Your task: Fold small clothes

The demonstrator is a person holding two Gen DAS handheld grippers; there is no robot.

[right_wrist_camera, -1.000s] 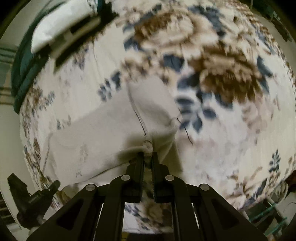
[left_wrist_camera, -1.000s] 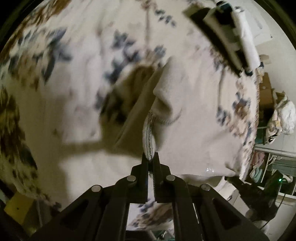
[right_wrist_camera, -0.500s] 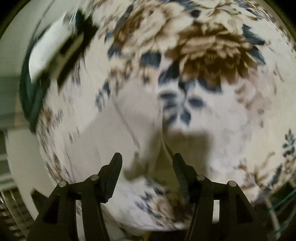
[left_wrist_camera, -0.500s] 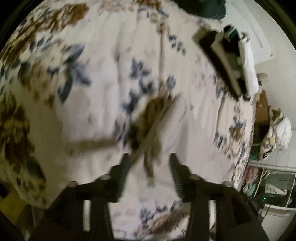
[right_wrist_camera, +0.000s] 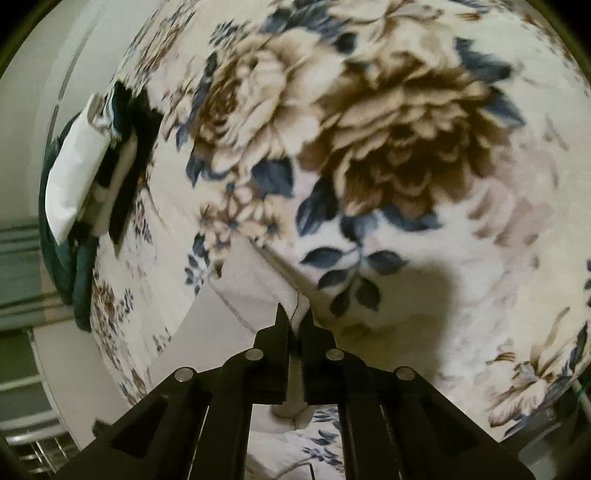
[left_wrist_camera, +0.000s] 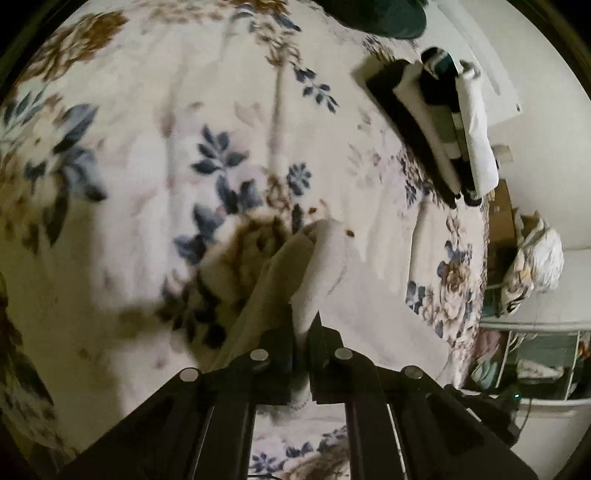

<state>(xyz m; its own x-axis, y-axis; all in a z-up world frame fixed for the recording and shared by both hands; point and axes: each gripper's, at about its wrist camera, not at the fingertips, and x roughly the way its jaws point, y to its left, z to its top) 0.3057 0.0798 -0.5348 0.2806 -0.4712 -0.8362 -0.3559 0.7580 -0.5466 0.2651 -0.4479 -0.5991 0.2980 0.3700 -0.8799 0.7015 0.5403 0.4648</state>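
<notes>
A small cream cloth garment (left_wrist_camera: 354,280) lies on a floral blanket (left_wrist_camera: 155,155). My left gripper (left_wrist_camera: 301,332) is shut on a bunched edge of it, with cloth rising between the fingers. In the right wrist view the same cream garment (right_wrist_camera: 243,288) spreads to the left over the blanket (right_wrist_camera: 369,129). My right gripper (right_wrist_camera: 294,325) is shut on its stitched corner, with a loose thread at the tips. Both hold the cloth just above the blanket.
A stack of folded clothes in black, white and green (left_wrist_camera: 439,125) lies at the far side of the bed; it also shows in the right wrist view (right_wrist_camera: 96,177). A dark green cloth (left_wrist_camera: 373,18) lies beyond. A shelf with laundry (left_wrist_camera: 535,347) stands right of the bed.
Both grippers were shut on the cloth, opened half a second ago, and are now shut on it again at new spots. The garment lies flatter and farther from the cameras.
</notes>
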